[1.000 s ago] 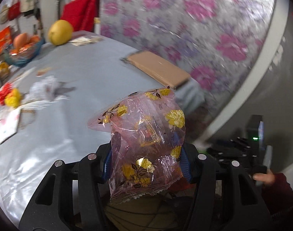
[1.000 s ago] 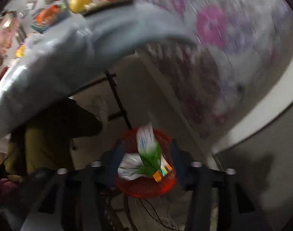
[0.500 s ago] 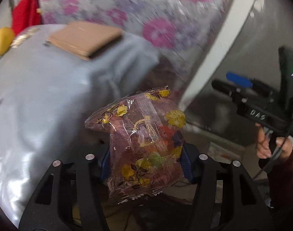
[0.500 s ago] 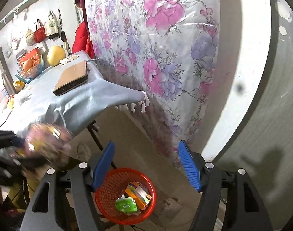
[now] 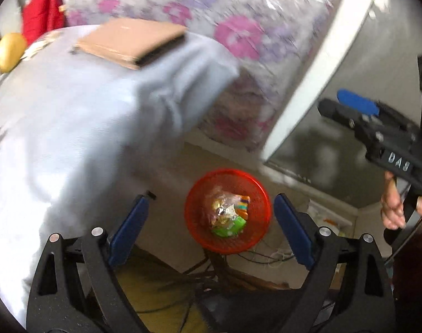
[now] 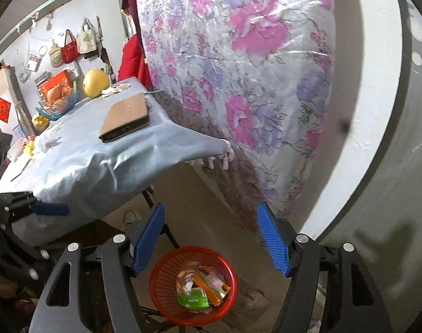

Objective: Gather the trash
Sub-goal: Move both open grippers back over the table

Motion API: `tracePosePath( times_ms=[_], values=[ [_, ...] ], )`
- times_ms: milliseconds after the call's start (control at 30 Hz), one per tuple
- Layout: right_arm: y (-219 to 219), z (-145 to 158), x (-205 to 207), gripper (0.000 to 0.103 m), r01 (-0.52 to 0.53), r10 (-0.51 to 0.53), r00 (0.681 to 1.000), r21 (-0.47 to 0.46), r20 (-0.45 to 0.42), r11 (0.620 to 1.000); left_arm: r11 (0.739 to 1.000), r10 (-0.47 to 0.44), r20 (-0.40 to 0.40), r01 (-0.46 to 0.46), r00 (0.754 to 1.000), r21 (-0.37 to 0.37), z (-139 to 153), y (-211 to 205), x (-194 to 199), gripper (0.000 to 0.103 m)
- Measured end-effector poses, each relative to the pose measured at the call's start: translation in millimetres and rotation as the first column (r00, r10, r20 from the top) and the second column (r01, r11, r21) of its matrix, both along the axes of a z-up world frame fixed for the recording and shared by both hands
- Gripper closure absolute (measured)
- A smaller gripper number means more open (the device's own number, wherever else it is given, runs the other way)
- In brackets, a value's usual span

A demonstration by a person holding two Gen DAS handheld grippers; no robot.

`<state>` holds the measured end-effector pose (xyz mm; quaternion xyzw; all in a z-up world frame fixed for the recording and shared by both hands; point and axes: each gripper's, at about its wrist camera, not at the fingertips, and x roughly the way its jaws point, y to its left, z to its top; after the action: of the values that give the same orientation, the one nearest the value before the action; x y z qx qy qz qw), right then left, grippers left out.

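The left gripper hangs above one red mesh basket on the floor, its jaws just spread wide and empty; the pink flowered wrapper lies in the basket below them, atop a green packet. The right gripper is released too, nothing between its jaws.

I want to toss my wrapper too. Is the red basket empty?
No. The basket holds several wrappers, a green one among them, but is not filled to the rim.
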<state>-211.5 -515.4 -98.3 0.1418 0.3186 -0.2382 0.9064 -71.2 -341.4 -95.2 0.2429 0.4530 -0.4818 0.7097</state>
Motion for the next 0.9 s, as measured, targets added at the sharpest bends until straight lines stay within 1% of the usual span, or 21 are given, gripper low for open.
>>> tracePosePath(
  times_ms=[167,267,367,400,467,567,633,667,733,767,833,867,900],
  values=[
    [11.1,5.5,7.2,0.034,-0.039,0.039,0.999,0.011,0.019,0.999,0.992,0.113,0.021,-0.111,0.993,-0.054,20.7,27.6,23.4,0.012],
    [22.6,12.2,15.0,0.033,-0.078,0.078,0.996,0.016,0.039,0.997,0.979,0.189,0.039,-0.185,0.981,-0.088,32.6,57.3,39.3,0.012],
    [40.3,20.1,29.6,0.032,-0.137,0.136,0.989,0.02,0.059,0.99,0.957,0.27,0.041,-0.264,0.962,-0.122,41.8,86.7,55.2,0.012],
    [46.2,22.4,34.7,0.031,-0.156,0.154,0.986,0.022,0.065,0.988,0.944,0.307,0.036,-0.299,0.951,-0.138,44.5,101.5,62.7,0.012],
    [61.9,28.4,48.6,0.029,-0.202,0.199,0.977,0.025,0.078,0.979,0.927,0.35,0.027,-0.342,0.936,-0.153,46.7,120.9,72.1,0.012],
    [86.7,35.5,71.1,0.026,-0.271,0.268,0.959,0.022,0.09,0.962,0.89,0.431,0.022,-0.422,0.902,-0.171,47.6,154.4,89.7,0.012],
    [101.4,38.2,84.3,0.025,-0.305,0.302,0.949,0.02,0.091,0.952,0.859,0.488,0.007,-0.478,0.873,-0.185,48.2,182.8,104.2,0.012],
    [111.4,39.6,94.3,0.024,-0.329,0.326,0.941,0.022,0.09,0.944,0.847,0.506,0.002,-0.496,0.863,-0.19,48.0,194.7,109.6,0.012],
    [122.9,40.9,105.6,0.023,-0.356,0.353,0.932,0.026,0.088,0.934,0.813,0.558,-0.008,-0.548,0.83,-0.197,46.4,218.5,122.3,0.012],
    [131.3,41.4,114.8,0.022,-0.374,0.371,0.925,0.028,0.083,0.927,0.791,0.588,-0.016,-0.579,0.809,-0.2,45.7,233.5,131.0,0.012],
    [144.9,42.2,131.1,0.022,-0.404,0.401,0.913,0.027,0.071,0.915,0.76,0.626,-0.032,-0.618,0.779,-0.203,44.3,254.0,144.2,0.011],
    [149.0,41.3,137.7,0.021,-0.414,0.412,0.909,0.026,0.066,0.91,0.738,0.65,-0.042,-0.643,0.759,-0.204,43.7,267.2,153.6,0.012],
    [154.2,41.3,144.4,0.021,-0.423,0.421,0.905,0.027,0.06,0.906,0.724,0.665,-0.048,-0.659,0.745,-0.204,43.2,275.4,159.8,0.012]
  ],
)
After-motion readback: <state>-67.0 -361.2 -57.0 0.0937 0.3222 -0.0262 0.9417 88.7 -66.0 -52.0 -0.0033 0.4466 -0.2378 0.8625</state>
